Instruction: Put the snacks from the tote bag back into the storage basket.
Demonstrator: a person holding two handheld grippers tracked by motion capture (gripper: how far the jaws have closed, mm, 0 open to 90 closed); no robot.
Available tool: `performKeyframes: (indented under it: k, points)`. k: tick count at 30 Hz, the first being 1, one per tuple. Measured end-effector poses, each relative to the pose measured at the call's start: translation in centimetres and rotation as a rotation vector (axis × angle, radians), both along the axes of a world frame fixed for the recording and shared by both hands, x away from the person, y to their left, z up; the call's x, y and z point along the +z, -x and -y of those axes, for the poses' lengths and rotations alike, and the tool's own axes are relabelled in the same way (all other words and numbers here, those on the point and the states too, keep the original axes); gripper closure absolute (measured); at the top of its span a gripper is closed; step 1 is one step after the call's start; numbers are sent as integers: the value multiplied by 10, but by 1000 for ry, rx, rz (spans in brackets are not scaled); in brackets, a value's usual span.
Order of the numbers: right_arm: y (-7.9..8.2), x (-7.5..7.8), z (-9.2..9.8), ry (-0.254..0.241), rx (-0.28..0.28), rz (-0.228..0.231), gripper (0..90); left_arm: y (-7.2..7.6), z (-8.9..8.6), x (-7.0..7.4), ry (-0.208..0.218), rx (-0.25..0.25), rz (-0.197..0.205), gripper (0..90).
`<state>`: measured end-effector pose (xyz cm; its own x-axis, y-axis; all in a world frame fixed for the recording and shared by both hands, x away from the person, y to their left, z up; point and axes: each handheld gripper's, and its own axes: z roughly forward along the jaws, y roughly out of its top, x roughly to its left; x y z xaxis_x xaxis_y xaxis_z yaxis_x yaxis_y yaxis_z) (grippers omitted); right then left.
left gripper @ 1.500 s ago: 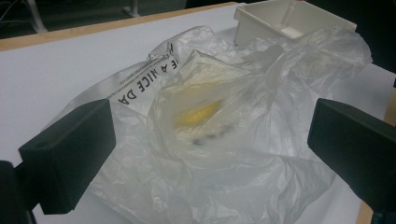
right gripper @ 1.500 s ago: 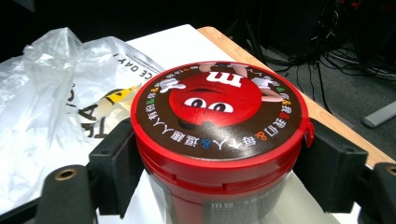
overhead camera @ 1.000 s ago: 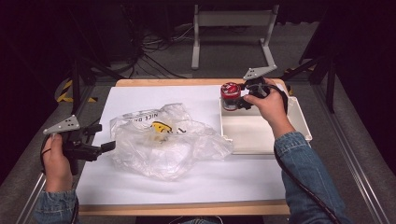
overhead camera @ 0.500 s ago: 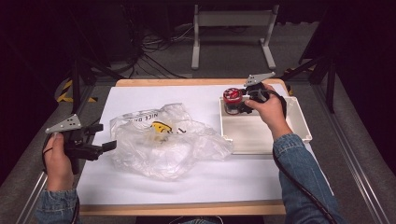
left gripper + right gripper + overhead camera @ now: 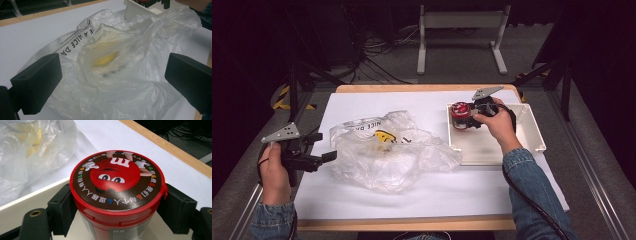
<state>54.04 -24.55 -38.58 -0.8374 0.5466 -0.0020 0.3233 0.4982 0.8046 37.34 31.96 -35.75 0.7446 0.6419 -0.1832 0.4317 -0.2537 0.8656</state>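
Over the white tray point(image 5: 532, 135), the right hand-held gripper point(image 5: 468, 119) grips an upright red-lidded tub point(image 5: 117, 195).

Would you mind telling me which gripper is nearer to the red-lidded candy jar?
The right. The right gripper has its jaws closed on the candy jar over the white tray; the left gripper is across the table, beside the plastic bag.

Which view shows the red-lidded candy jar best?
The right gripper view: the candy jar sits close up between that hand-held gripper's jaws, its printed lid fully readable. The high view shows it small over the white tray. The left gripper view catches just a red sliver at the top edge.
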Motion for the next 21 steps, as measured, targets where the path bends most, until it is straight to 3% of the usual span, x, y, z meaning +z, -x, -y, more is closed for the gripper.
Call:
performKeyframes:
  k: [21]
  points:
    - [1,-19,-3,15,6,-27,226,0,0,0,-1,-5,-6,18]
